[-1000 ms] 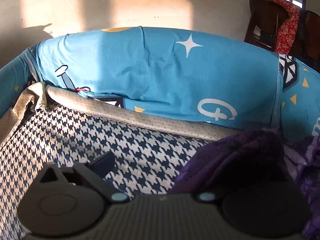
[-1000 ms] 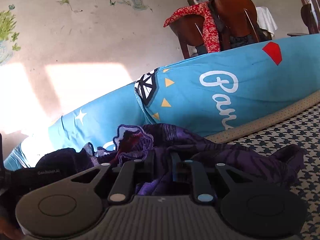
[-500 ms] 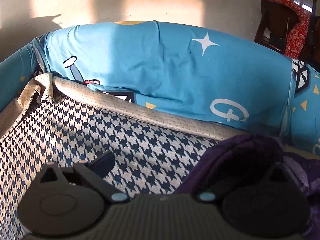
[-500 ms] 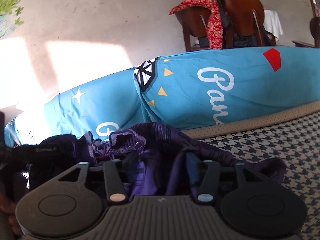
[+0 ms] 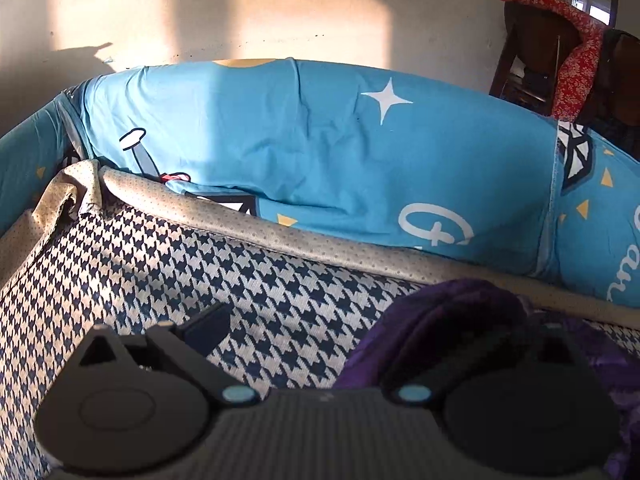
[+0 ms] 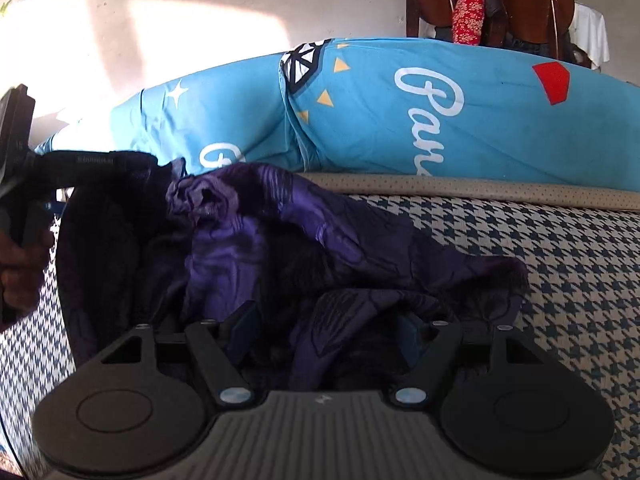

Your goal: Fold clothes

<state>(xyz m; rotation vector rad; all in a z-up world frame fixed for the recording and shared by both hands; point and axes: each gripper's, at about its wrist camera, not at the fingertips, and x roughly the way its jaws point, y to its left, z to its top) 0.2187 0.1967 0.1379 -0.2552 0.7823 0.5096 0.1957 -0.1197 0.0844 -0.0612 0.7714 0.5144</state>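
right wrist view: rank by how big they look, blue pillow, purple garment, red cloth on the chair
1. blue pillow
2. purple garment, though it lies nearer the camera, so these two are unsure
3. red cloth, far back and partly cropped

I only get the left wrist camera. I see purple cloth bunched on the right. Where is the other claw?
Observer: The right claw sits low at the purple cloth. Its jaws are opening, with cloth lying between them.
Child: Can you see my claw from there?
Observer: Yes. The left claw pokes in from the left of the right wrist view, its tip under a dark fold of the cloth.
Child: Who is holding it?
Observer: A hand at the left edge grips its handle.
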